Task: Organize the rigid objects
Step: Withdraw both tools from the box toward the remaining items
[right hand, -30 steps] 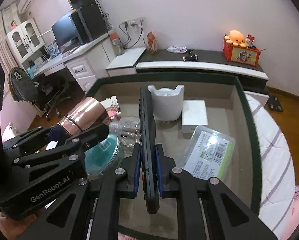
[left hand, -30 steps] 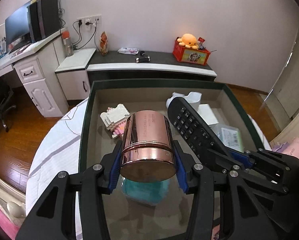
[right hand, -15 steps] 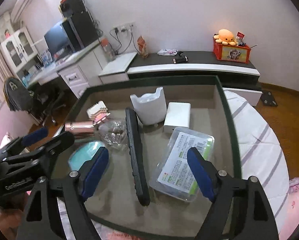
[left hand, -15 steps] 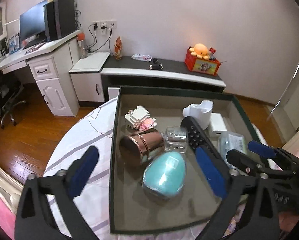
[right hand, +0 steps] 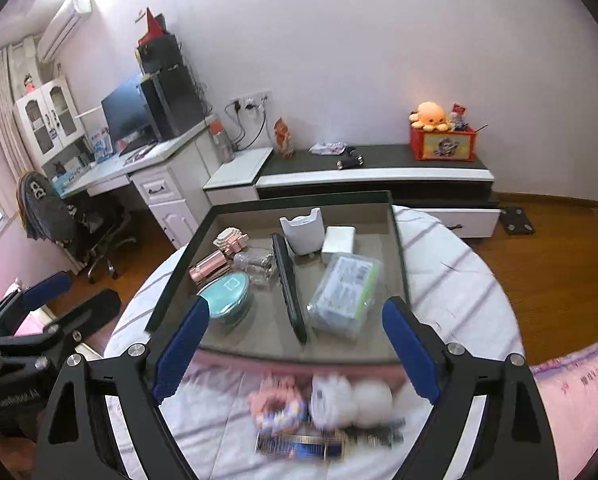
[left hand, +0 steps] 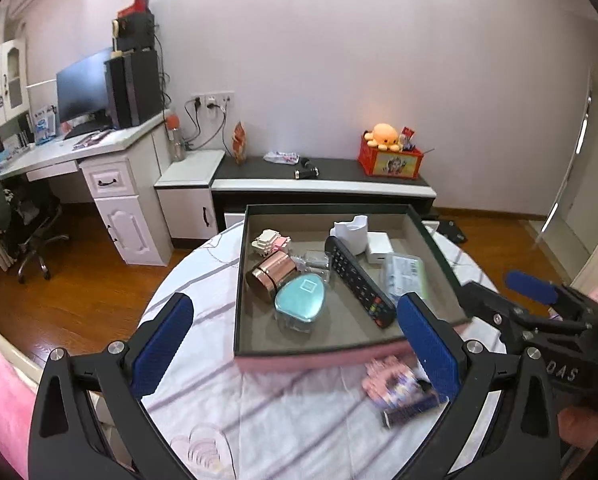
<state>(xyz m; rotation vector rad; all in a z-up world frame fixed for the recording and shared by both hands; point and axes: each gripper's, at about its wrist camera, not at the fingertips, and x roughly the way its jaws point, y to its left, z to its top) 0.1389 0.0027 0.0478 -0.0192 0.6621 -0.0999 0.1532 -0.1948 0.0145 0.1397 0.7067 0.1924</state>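
In the tray (left hand: 439,246), shiny copper canister (left hand: 273,274) sideways

Blurred, unidentifiable trinkets (right hand: 323,412) before tray (right hand: 271,354)

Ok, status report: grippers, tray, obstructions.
Left gripper and right gripper open, empty. Copper cup and remote lie in tray. Blurred clutter before it.

Copper cup (left hand: 273,273) on its side beside black remote (left hand: 357,282) in tray (left hand: 241,280).
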